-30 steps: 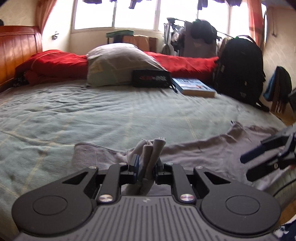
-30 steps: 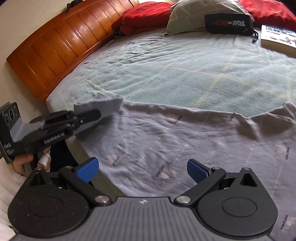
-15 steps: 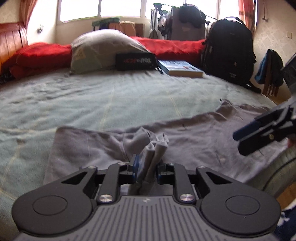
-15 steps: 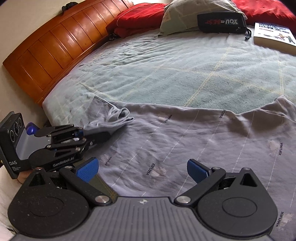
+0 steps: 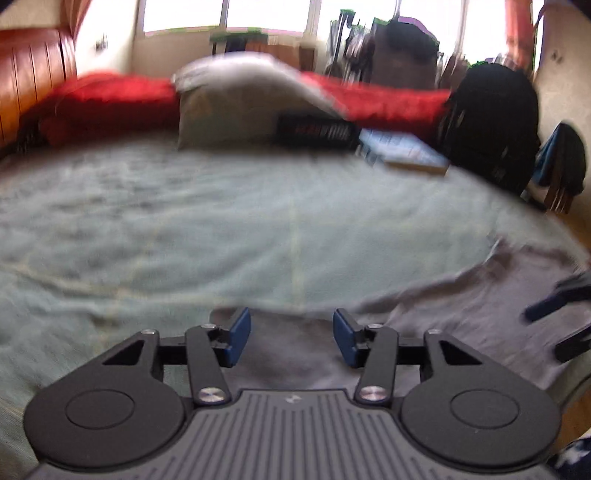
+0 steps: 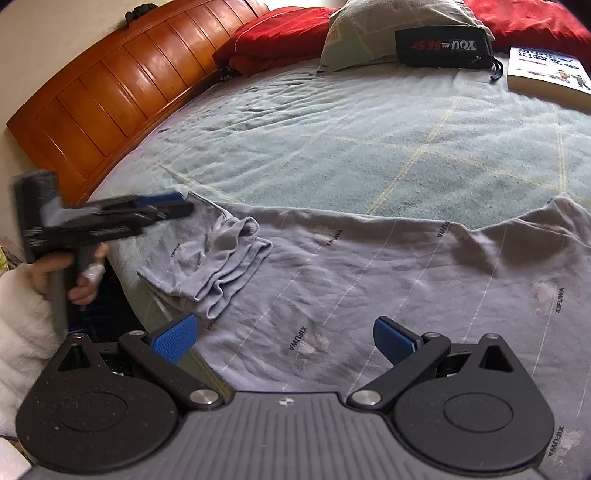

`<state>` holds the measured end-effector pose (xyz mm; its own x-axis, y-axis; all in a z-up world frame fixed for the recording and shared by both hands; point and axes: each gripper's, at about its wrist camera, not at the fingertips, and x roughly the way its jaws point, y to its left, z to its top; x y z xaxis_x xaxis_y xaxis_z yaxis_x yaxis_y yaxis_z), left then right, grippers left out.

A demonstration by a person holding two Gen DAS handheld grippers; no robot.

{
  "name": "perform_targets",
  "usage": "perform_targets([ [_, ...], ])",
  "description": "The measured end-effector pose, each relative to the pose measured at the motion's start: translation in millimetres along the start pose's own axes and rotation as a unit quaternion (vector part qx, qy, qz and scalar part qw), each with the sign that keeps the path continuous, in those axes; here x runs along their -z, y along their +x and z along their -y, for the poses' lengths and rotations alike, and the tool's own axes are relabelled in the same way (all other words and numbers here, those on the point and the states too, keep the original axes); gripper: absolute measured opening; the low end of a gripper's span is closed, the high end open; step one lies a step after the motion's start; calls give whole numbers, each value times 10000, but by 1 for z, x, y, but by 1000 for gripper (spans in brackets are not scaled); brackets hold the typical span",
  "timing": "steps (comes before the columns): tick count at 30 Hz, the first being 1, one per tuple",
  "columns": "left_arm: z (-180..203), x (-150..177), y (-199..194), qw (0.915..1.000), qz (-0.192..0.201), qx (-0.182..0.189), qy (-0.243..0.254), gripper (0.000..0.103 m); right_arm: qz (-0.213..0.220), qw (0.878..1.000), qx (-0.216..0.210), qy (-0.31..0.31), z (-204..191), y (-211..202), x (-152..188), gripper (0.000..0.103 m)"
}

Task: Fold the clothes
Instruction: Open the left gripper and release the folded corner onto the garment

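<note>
Two empty grippers, left (image 5: 291, 338) opening, right (image 6: 284, 341) wide; crumpled sleeve (image 6: 221, 258) clear only from right wrist.

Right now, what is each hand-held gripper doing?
Left hand-held gripper: jaws opening, nothing between them; folded sleeve lies released.
Right hand-held gripper: open, empty.

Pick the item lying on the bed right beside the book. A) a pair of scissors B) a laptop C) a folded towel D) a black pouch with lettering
D: the black pouch with printed lettering lies just beside the book, against the pillow.
</note>
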<state>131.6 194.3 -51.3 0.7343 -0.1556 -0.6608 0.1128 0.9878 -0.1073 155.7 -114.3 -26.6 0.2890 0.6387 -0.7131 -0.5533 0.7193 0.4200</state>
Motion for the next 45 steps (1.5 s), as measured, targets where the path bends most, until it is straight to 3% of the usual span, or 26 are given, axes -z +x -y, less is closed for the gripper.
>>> perform_targets([
  [2, -6, 12, 10, 9997, -189, 23, -181, 49, -57, 10000, 31, 21, 4, 1, 2, 103],
  [4, -7, 17, 3, 9995, -123, 135, -272, 53, -128, 9999, 55, 31, 7, 2, 3, 103],
  [9, -7, -2, -9, 9997, 52, 120, -219, 56, -244, 9996, 104, -111, 10, 3, 6, 103],
  [15, -14, -8, 27, 9992, -141, -23, -379, 59, -206, 9997, 21, -91, 7, 2, 8, 103],
  [19, -3, -13, -1, 9998, -130, -111, -135, 59, -143, 9998, 15, -115, 9, -6, 9, 103],
  [21, 5, -7, -18, 9998, -107, -37, 138, 66, -95, 9999, 5, -99, 11, -8, 8, 103],
  [23, 15, 5, -30, 9991, -195, 7, 381, 72, -72, 9999, 5, -96, 12, -8, 8, 103],
  [28, 21, 42, -30, 9965, -573, -184, 579, 73, -145, 9998, 21, -113, 14, -5, 11, 103],
  [30, 25, 34, -34, 9971, -548, -210, 491, 72, -117, 9999, 40, -120, 14, -8, 12, 103],
  [34, 49, 10, -34, 9965, -216, -162, 794, 75, 16, 9999, 84, -103, 16, -17, 14, 103],
  [37, 66, -2, -18, 9955, -132, -113, 932, 75, 77, 9997, 186, -110, 18, -21, 18, 103],
  [40, 70, 12, 0, 9961, -498, -46, 731, 76, 107, 9979, 583, -279, 21, -22, 26, 103],
  [45, 68, 9, -15, 9975, -522, -182, 436, 75, 53, 9949, 838, -566, 31, -10, 39, 103],
])
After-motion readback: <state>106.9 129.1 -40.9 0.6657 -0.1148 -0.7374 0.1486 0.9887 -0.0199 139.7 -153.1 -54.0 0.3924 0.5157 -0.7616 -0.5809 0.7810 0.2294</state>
